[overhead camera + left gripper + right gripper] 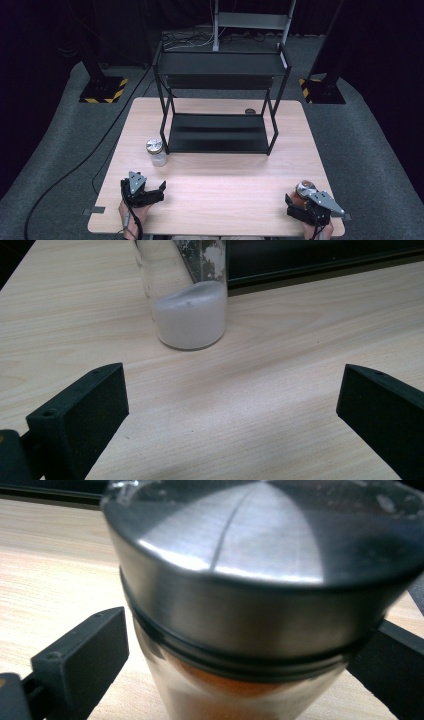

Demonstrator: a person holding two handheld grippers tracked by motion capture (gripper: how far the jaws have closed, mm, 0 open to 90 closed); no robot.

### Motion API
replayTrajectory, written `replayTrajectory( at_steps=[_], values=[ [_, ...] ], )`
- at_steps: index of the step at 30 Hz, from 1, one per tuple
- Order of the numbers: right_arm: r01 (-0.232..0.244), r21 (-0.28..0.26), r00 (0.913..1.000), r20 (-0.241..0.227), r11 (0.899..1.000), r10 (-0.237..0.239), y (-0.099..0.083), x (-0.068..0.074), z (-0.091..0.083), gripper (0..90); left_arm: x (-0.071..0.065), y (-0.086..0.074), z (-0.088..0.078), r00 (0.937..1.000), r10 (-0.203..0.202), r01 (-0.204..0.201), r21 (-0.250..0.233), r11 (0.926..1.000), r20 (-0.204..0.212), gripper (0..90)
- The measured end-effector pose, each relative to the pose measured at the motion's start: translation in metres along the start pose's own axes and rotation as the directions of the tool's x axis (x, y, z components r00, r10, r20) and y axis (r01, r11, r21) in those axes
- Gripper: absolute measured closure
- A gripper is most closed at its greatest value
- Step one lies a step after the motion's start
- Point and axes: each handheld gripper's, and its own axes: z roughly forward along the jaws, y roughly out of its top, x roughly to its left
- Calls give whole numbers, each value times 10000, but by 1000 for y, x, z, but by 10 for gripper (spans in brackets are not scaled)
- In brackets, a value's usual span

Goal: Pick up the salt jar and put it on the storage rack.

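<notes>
I'm sitting at the pale wood-grain surface [220,175], smooth laminate with rounded corners. At its far half I'm facing the black metal rack [220,100], two flat shelves on thin tube legs, matte and bare. My read: I'm stocking jars onto that rack, and I'm at the pick-up step right now.

I'm holding my right tongs [300,202] at the near right corner, jaws spread wide on either side of the orange spice jar [250,630]. Its body is sitting between the black pads, which aren't pressing that I can see, so I'm calling this released, not gripping yet. The jar is a clear glass cylinder, orange powder inside, topped by a brushed steel lid with a dark rubber ring under it.

My left tongs [161,189] are resting at the near left, jaws gaping, nothing between them, pointing at the white powder jar [190,315]. That one is standing apart from my tongs, just beside the rack's near left leg, clear glass with white powder in the bottom and a shiny metal cap.

Next I'm needing to squeeze squarely on the glass below the lid; it's slick, so a centred grip matters.
</notes>
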Motion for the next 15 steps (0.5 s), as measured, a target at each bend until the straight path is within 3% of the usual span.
replayTrajectory(
  at_steps=[15],
  values=[
    [82,26,10000,-6,10000,-82,0,1,0,0,4,28,6,9978,666,-666,-50,9978,14,0]
  ],
)
